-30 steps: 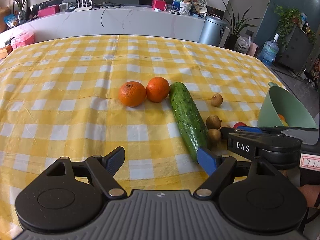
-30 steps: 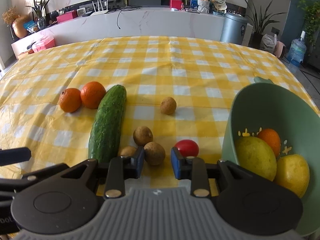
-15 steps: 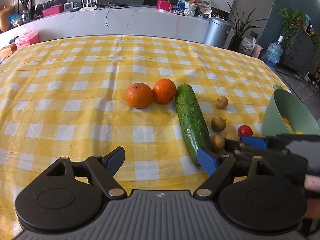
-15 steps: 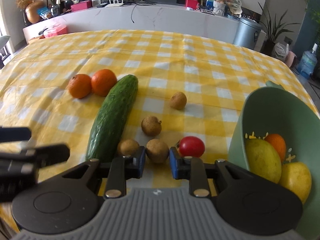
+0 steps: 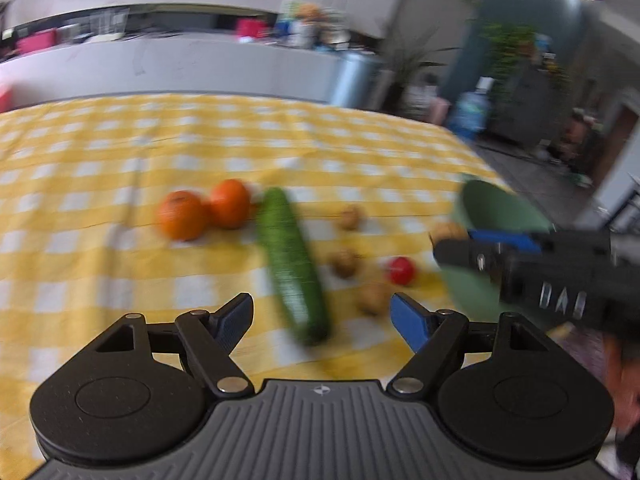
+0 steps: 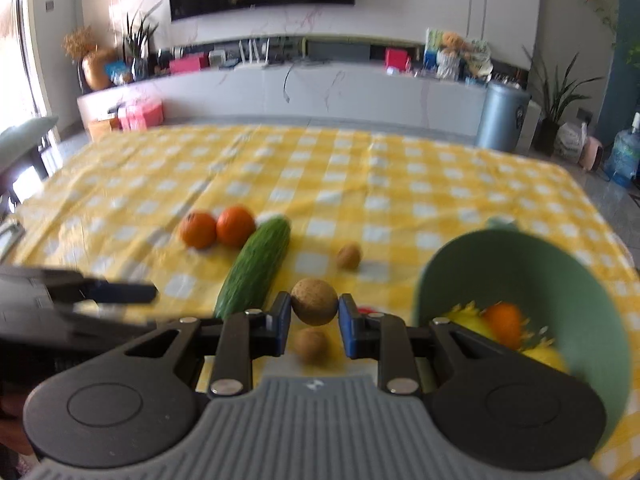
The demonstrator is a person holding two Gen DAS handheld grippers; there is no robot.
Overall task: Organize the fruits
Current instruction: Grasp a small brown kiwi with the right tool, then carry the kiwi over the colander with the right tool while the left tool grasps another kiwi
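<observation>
- Between the right gripper's (image 6: 314,318) pads: one small brown fruit (image 6: 314,307), clamped and lifted clear of the cloth (image 6: 360,184). Grip looks centred on its widest part; keep the squeeze as it is, the fruit is round and could pop out if you ease off.
- Bowl (image 6: 520,272), green, sits just to the right of the held fruit, tipped toward you, with yellow fruit and an orange one inside. You likely need only a short carry rightward over the near rim.
- Clear the rim before you let go; release low inside so the fruit rolls onto the others, not out.
- Left gripper (image 5: 322,320): jaws wide apart, have just been closing a little, nothing between them. It hovers over the near end of the cucumber (image 5: 290,260). Keep it out of the right hand's path.
- Still on the cloth: two oranges (image 5: 204,212), three more brown fruits (image 5: 344,262), one red fruit (image 5: 401,270).
- Both views are blurred; slow down near the bowl.
</observation>
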